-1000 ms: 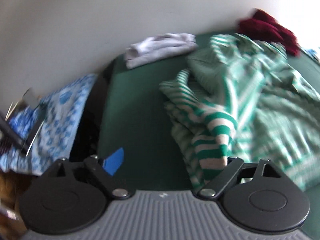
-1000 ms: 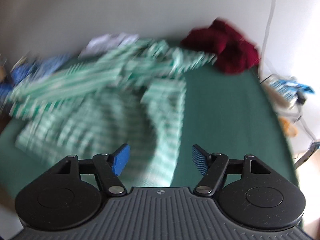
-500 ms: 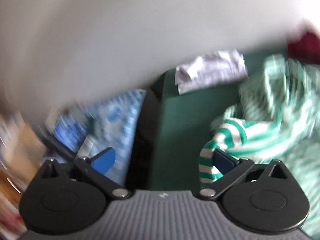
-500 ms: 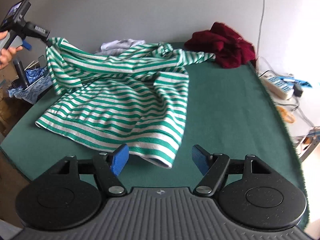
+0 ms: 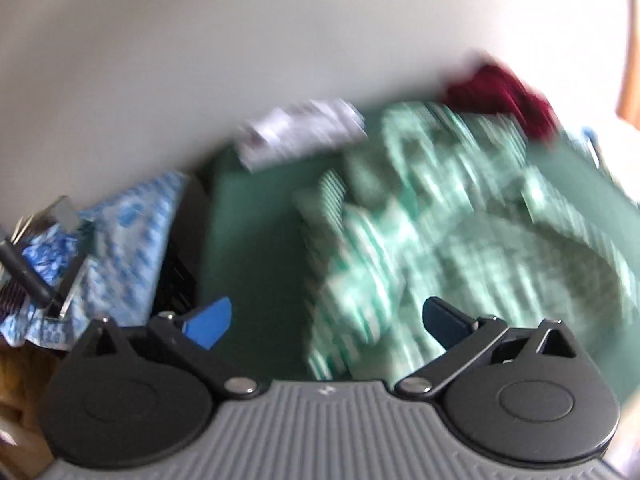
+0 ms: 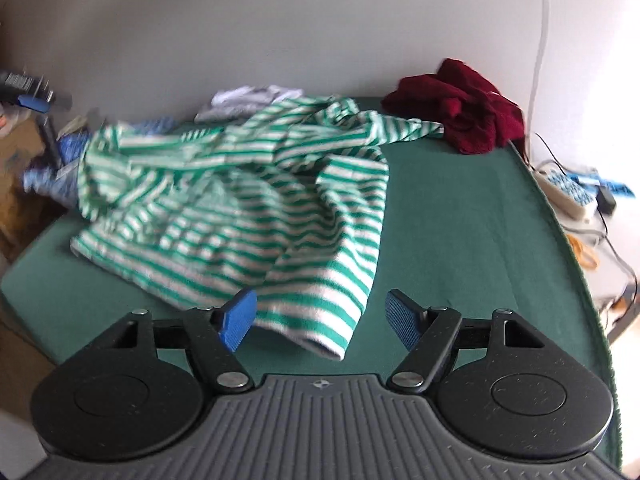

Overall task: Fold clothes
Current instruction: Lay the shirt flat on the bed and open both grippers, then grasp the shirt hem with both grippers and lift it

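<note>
On the left, the left gripper [image 5: 326, 320] has its jaws spread wide and empty; its own view is badly blurred, with the striped shirt [image 5: 420, 240] lying beyond the pads and not between them. In the right wrist view that gripper shows only as a dark, smeared shape at about 9 o'clock, off the desk's left edge.

The shirt [image 6: 248, 200] lies in the middle of the green desk [image 6: 460, 220], crumpled and bunched. One sleeve trails toward 1 o'clock, nearly touching the maroon garment [image 6: 460, 112]. The hem falls toward 6 o'clock, just ahead of the right gripper [image 6: 320, 316]. Behind the shirt, at about 11 o'clock, sits a white garment [image 6: 248, 98]; whether it is already folded I cannot tell.

The right gripper's jaws are also released, holding nothing, with the shirt's lower corner showing in the gap but not pinched.

On the right, beyond the desk's edge at 3 o'clock, a power strip [image 6: 568, 192] and cables lie clear of the work.

As for progress, I judge the folding hardly begun. The shirt is neither flat nor squared, and no clean crease shows in it. It looks to need spreading first, then the sleeves brought in and the body folded. The maroon garment is a heap and seems untouched.
</note>
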`<state>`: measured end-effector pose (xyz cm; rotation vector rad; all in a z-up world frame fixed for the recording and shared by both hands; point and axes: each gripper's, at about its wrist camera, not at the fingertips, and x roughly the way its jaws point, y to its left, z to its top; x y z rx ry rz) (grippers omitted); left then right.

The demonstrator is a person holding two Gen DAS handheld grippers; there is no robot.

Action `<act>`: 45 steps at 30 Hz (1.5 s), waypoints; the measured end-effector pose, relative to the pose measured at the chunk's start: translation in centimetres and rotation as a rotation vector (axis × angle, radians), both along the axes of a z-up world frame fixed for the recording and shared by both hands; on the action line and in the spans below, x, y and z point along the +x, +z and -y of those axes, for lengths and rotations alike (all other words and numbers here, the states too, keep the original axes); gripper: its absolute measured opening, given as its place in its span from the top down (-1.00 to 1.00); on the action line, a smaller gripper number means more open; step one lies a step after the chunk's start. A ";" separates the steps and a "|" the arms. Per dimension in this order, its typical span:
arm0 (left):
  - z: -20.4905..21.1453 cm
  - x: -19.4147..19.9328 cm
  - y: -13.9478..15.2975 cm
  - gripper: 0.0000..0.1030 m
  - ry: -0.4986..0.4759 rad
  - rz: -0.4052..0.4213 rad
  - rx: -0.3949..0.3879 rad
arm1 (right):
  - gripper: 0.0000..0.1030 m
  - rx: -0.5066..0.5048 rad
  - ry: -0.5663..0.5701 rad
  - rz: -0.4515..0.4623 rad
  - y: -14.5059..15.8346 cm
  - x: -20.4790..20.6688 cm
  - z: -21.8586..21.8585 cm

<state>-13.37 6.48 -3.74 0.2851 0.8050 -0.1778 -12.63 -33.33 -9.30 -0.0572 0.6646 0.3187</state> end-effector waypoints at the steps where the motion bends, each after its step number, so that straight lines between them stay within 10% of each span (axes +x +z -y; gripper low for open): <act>1: 0.7 -1.1 -1.6 -0.87 -0.028 -0.035 0.009 | -0.42 -0.025 0.009 -0.002 -0.4 -0.2 -0.2; 11: 1.6 0.1 -9.5 -0.35 0.029 -0.130 0.075 | -0.15 -0.171 0.052 -0.007 -3.4 1.5 -2.6; 19: 1.7 5.1 -10.6 0.29 0.124 -0.114 -0.059 | 0.28 0.080 -0.115 -0.036 -3.1 5.0 -1.2; 21: 1.7 6.3 -10.4 0.66 0.153 -0.108 -0.075 | 0.68 0.108 -0.131 -0.052 -3.0 6.0 -1.2; 25: 1.7 7.9 -5.9 0.93 0.176 0.000 -0.102 | 0.76 0.210 -0.174 0.000 0.7 8.4 -0.4; 35: -1.1 -2.6 14.4 1.00 0.159 0.534 -0.279 | 0.77 0.492 -0.077 0.431 16.8 4.8 3.6; 38: -0.4 -5.2 12.4 0.94 0.148 0.482 -0.243 | 0.77 0.406 -0.064 0.411 16.3 2.7 3.9; 40: 0.9 -5.4 9.2 0.39 0.141 0.376 -0.192 | 0.77 0.331 -0.083 0.356 14.2 1.8 3.9; 45: 5.7 -4.2 -1.0 0.05 0.072 0.103 -0.094 | 0.77 0.355 -0.199 0.206 9.7 0.6 5.8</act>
